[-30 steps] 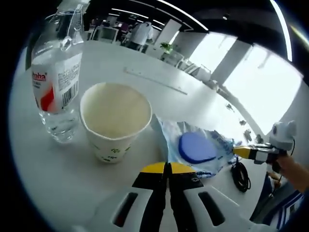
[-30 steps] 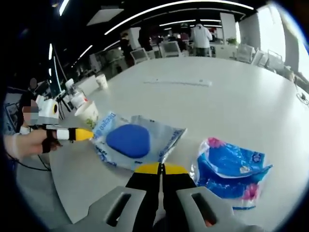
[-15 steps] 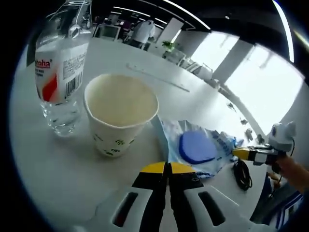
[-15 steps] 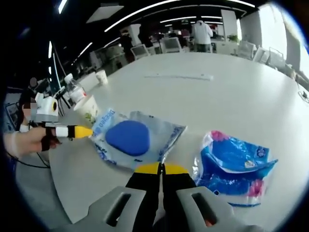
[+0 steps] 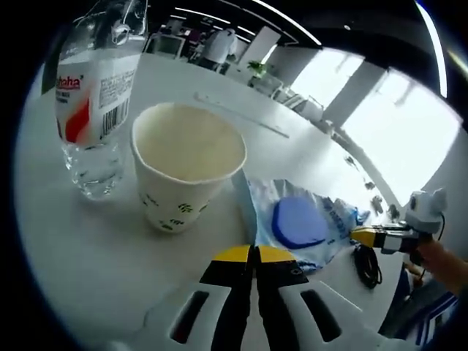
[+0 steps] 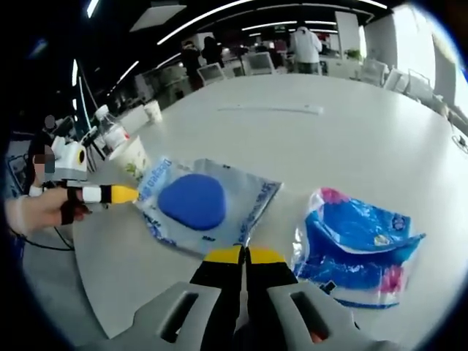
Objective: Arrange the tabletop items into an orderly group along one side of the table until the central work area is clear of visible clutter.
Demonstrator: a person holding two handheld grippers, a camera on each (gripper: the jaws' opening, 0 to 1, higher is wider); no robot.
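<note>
Left gripper view: clear plastic water bottle, then white paper cup just beside it, then clear pouch with blue oval pad. Your left gripper sits pressed together, pinching nothing. Right gripper view: your right gripper also pressed together at that pouch's edge, crumpled blue plastic pack lying near its right.

We look across a broad white table into an open-plan office. Long strip lights run over a dark ceiling, brightest in the right gripper view. At the far end stand desks with monitors and office chairs, and a person in a white top stands among them with their back to us. In the left gripper view, tall windows glare white between grey pillars, and a green potted plant sits near the far desks.
</note>
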